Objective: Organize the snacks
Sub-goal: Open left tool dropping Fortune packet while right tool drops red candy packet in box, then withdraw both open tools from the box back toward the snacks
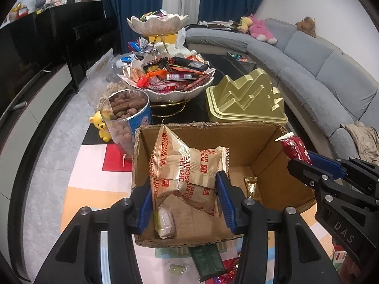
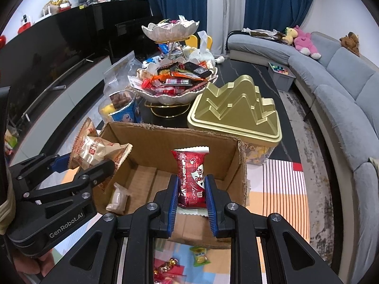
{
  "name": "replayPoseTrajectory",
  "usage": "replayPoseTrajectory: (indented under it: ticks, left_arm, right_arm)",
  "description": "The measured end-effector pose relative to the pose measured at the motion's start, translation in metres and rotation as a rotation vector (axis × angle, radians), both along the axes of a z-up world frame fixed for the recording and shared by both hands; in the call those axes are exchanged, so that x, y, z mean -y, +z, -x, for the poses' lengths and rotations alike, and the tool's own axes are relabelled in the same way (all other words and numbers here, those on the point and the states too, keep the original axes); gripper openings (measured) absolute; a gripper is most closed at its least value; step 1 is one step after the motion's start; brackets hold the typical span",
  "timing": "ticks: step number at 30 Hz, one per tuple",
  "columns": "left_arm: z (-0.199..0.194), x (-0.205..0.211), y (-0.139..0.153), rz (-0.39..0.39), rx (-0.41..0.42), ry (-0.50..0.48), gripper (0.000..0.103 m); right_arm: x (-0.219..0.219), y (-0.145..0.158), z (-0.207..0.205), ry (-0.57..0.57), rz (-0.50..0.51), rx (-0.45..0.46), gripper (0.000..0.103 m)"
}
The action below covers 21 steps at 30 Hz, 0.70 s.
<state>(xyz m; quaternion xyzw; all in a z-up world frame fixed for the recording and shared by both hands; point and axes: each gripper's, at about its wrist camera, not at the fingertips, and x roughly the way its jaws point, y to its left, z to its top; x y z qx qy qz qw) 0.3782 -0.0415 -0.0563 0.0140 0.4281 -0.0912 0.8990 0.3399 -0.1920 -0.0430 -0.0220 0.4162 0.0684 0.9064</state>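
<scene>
Left gripper (image 1: 184, 189) pinches biscuit packet (image 1: 187, 165), right gripper (image 2: 190, 194) pinches red packet (image 2: 190, 177), both above cardboard box (image 1: 272, 146). Box nearly empty; candies below grippers on tabletop (image 2: 272, 189) remain.

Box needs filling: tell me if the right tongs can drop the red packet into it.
Probably yes: the right tongs hold the red packet above the open cardboard box, with nothing between.

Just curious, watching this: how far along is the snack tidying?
Early on. Done: the cardboard box holds only a small white packet and a gold one. In hand: the left gripper carries Fortune Biscuits packs, the right gripper a red packet, both over the box. Left: loose sweets outside the box.
</scene>
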Motion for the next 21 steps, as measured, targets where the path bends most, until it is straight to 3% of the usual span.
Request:
replayPoseTrajectory:
  ticks: [2, 3, 4, 5, 8, 14, 21]
  left_arm:
    - [0.001, 0.000, 0.000, 0.002, 0.002, -0.002, 0.052]
    - [0.001, 0.000, 0.000, 0.000, 0.004, -0.001, 0.058]
    - [0.001, 0.000, 0.001, -0.004, 0.007, 0.003, 0.062]
    - [0.002, -0.001, 0.002, -0.003, 0.014, 0.005, 0.067]
    - [0.004, -0.002, 0.006, -0.004, 0.022, 0.010, 0.073]
    - [0.009, -0.007, 0.013, -0.003, 0.037, 0.029, 0.081]
    - [0.019, -0.011, 0.023, -0.003, 0.053, 0.037, 0.082]
  right_arm:
    - [0.000, 0.001, 0.000, 0.001, 0.000, 0.007, 0.024]
    - [0.000, 0.002, 0.000, 0.003, 0.002, 0.012, 0.025]
    - [0.000, 0.003, 0.001, 0.005, 0.004, 0.018, 0.031]
    - [0.001, 0.004, 0.001, 0.003, 0.005, 0.024, 0.044]
    - [0.003, 0.010, 0.004, -0.012, 0.009, 0.051, 0.064]
    - [0.006, 0.019, 0.008, -0.033, 0.012, 0.069, 0.067]
    - [0.003, 0.028, 0.019, -0.034, 0.011, 0.084, 0.067]
